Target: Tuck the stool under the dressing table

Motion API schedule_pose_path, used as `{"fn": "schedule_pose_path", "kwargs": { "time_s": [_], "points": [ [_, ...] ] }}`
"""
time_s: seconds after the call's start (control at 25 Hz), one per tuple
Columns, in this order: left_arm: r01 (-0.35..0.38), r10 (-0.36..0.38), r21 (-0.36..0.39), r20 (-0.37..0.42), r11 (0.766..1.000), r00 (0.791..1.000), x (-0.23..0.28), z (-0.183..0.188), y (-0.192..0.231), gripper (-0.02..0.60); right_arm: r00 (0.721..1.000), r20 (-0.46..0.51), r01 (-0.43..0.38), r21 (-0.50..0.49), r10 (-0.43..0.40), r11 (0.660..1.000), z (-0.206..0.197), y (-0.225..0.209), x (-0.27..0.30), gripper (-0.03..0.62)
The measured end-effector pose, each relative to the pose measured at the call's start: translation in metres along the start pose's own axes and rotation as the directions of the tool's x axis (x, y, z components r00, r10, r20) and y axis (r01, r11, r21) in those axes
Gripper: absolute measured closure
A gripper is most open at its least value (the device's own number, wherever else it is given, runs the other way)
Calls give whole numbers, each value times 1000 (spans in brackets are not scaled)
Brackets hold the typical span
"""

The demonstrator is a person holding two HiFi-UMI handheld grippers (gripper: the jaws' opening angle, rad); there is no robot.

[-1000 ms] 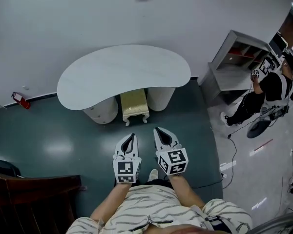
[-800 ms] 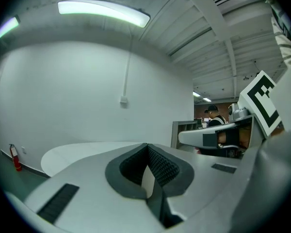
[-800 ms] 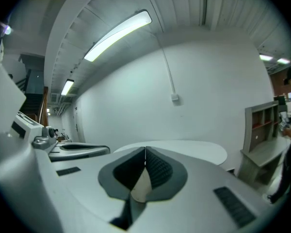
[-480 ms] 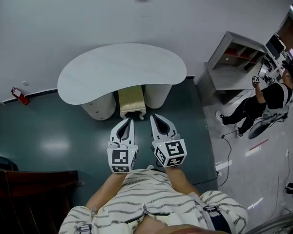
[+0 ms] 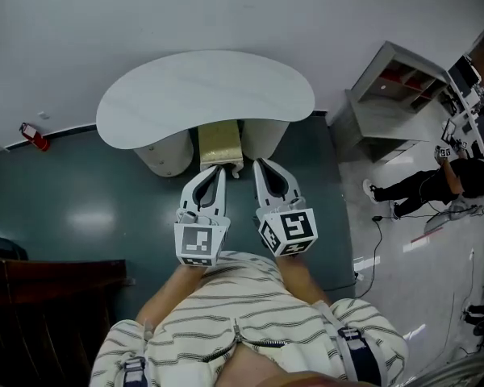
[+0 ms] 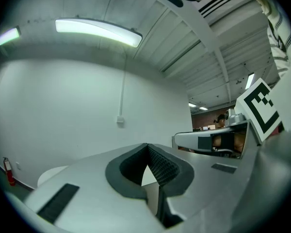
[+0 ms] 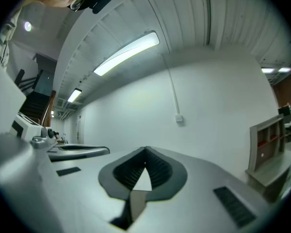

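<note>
Stool (image 5: 219,145): gold-topped, standing between the two pedestals (image 5: 165,156) of the white kidney-shaped desk (image 5: 202,95). The far half is under the top. The near edge and front legs show just outside the desk's rim, on the dark green floor (image 5: 81,208).

Left tool (image 5: 212,170): jaws pressed together, nothing between them, only the wall (image 6: 77,106) visible past the tips. Right tool (image 5: 264,165): the same, pressed together and empty. Both are held side by side in front of the body, tips toward the stool. From the head view I cannot tell whether they touch it.

Step in hand, as I judge it: the tuck is mostly or wholly made, and this is the end of the push or the pause after it. If more is wanted, the next move calls for an even shove with both tips on the near edge, straight in, so the stool does not skew against a pedestal.

Containers: an open grey shelf unit (image 5: 395,95) stands to the right, well apart. Something reddish sits in its upper compartments, too small to name. The pedestals are closed, so their contents are unseen.

A fire extinguisher (image 5: 34,135) stands by the wall at the left.
</note>
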State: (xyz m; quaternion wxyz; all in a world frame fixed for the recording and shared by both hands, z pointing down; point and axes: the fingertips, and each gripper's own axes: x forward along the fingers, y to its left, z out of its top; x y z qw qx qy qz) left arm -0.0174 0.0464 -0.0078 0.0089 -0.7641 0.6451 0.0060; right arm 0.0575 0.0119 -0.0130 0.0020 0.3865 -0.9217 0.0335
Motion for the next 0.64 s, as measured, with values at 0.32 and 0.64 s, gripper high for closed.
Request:
{"fn": "schedule_pose_path", "kwargs": {
  "time_s": [0.32,0.64],
  "points": [
    [16,-16,-8,29,1000,999,-1,5,3,575,999,21,-37,-14,37,999,4,8,4,580],
    [-19,21,-22,64,1000,998,1,11,14,575,997,58,-46,-32,48,998,9,7,12,582]
  ]
}}
